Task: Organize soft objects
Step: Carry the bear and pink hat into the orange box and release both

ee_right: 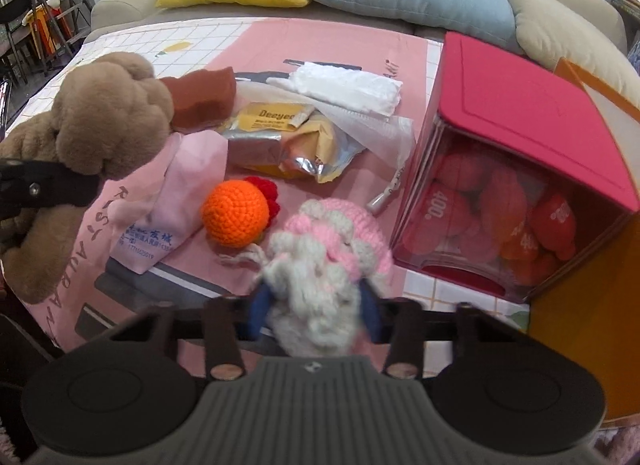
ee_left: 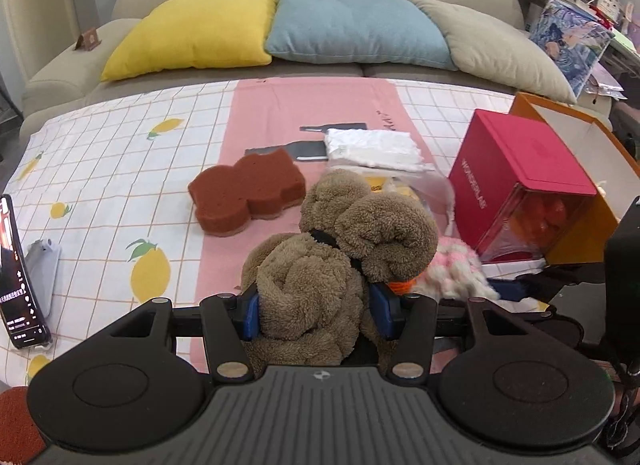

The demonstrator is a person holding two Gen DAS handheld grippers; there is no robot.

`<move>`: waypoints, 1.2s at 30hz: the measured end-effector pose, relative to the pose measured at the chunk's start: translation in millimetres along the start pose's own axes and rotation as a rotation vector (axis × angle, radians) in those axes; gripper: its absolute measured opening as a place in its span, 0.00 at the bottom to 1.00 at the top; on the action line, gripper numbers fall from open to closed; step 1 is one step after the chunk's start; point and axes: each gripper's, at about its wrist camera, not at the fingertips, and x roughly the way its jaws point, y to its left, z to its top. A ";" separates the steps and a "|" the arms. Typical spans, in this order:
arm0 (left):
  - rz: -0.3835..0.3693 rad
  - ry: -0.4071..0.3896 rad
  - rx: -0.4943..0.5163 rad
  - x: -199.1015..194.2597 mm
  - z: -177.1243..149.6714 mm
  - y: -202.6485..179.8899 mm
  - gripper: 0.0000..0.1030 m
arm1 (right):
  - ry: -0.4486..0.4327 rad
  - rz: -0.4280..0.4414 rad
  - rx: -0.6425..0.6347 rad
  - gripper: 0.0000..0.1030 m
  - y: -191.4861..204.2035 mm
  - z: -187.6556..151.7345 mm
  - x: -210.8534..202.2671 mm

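Left gripper [ee_left: 314, 311] clamped on brown plush toy [ee_left: 332, 241], lifted above pink tablecloth [ee_left: 280, 113]. Right gripper [ee_right: 316, 309] pinching pink-and-white crocheted piece [ee_right: 320, 261], orange crocheted ball [ee_right: 235, 212] just beside, red-lidded box [ee_right: 516, 105] to right.

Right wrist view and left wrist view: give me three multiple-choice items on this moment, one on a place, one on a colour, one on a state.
1. Where is the orange ball?
A. on the pink cloth
B. inside the red box
C. on the sofa

2. What colour is the middle cushion?
A. yellow
B. blue
C. red

3. What does the left gripper hold?
A. the sponge
B. nothing
C. the brown plush toy

A: it rests on the pink cloth.
B: blue, between yellow and beige.
C: the plush toy sits clamped between both pads.
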 end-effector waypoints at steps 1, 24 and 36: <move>-0.002 -0.002 0.001 -1.3 0.1 -1.4 0.58 | 0.005 -0.022 -0.005 0.11 -0.1 -1.1 -2.8; -0.173 -0.036 -0.028 -33.0 40.6 -34.9 0.58 | -0.217 -0.021 0.059 0.11 -56.8 15.2 -134.2; -0.456 -0.028 0.040 -38.0 103.5 -126.4 0.59 | -0.253 -0.278 0.018 0.11 -130.8 17.9 -184.8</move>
